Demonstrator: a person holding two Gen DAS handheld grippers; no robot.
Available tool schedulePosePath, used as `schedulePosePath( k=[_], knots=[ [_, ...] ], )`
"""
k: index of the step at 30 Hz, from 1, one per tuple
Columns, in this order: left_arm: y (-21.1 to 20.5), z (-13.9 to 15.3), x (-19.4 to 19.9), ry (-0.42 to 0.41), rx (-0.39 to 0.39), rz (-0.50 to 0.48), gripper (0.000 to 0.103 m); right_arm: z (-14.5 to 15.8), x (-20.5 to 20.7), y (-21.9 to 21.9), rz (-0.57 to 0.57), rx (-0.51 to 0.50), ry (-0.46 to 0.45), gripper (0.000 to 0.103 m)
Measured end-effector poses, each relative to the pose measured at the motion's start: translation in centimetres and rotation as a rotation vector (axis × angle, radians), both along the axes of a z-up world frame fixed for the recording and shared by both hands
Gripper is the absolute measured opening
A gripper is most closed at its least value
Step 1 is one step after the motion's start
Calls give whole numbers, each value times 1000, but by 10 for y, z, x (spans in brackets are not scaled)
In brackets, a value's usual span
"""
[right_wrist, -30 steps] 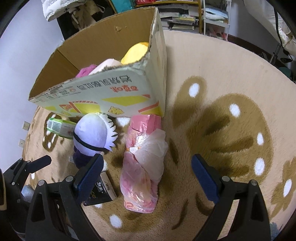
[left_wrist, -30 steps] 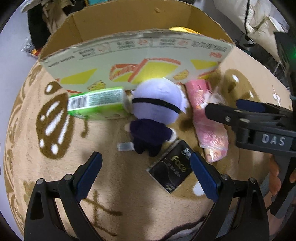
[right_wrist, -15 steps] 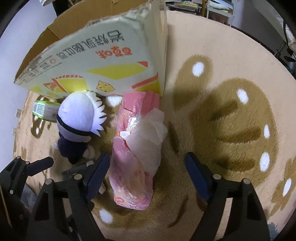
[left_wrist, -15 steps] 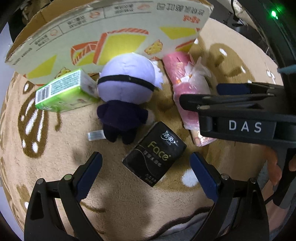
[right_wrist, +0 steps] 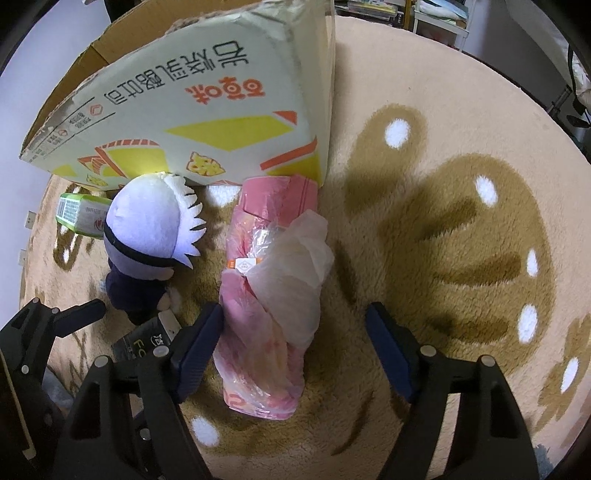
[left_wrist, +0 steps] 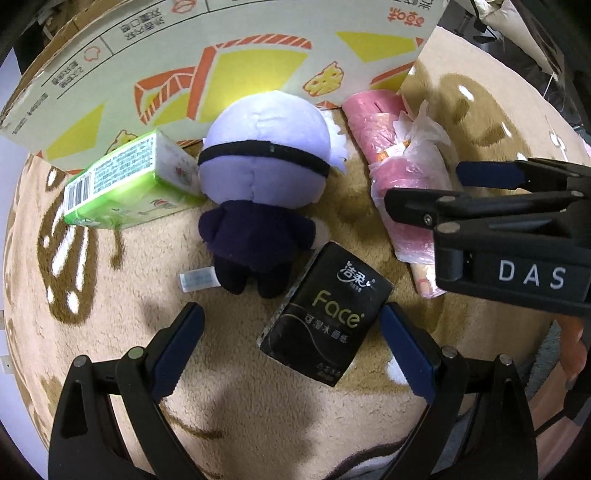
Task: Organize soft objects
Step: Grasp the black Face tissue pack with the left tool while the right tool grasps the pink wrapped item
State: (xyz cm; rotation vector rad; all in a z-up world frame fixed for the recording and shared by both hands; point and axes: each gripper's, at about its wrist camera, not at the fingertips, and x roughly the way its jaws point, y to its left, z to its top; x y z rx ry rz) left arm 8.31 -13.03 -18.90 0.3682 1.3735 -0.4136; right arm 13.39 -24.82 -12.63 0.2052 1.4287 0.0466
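A plush doll (left_wrist: 258, 177) (right_wrist: 147, 236) with a lilac head, black band and dark body lies on the rug before the cardboard box (left_wrist: 207, 55) (right_wrist: 207, 110). Beside it lie a green tissue pack (left_wrist: 125, 188) (right_wrist: 81, 212), a black tissue pack (left_wrist: 328, 314) (right_wrist: 144, 341) and a pink soft bundle in clear plastic (left_wrist: 402, 177) (right_wrist: 273, 295). My left gripper (left_wrist: 291, 350) hangs open over the black pack, its right finger close to the pack's edge. My right gripper (right_wrist: 295, 345) points down over the pink bundle; its jaws are closing, the bundle lies between them and the left pad is close to its side.
The tan rug (right_wrist: 443, 240) with brown and white patterns stretches right of the bundle. A small white tag (left_wrist: 197, 279) lies by the doll's feet. Shelves and cables (right_wrist: 436, 22) stand beyond the rug's far edge. The right gripper's body (left_wrist: 517, 240) fills the right of the left wrist view.
Both grippers have come down toward the rug, so the objects look larger. The right gripper's jaws have narrowed around the pink bundle. The left gripper has shifted over the black pack.
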Motion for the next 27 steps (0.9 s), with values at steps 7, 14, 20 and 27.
schedulePosePath(
  k=[7, 14, 20, 27],
  knots=[
    [-4, 1, -2, -3, 3, 6, 90, 1, -2, 0, 5, 0, -3, 76],
    [3, 2, -11, 16, -43, -14, 65, 9, -2, 6, 40, 30, -14, 48],
    [-7, 5, -20, -3, -37, -24, 63, 2, -1, 7, 25, 54, -1, 48],
    [0, 13, -22, -7, -41, -4, 62, 3, -9, 10, 48, 40, -25, 45]
  ],
)
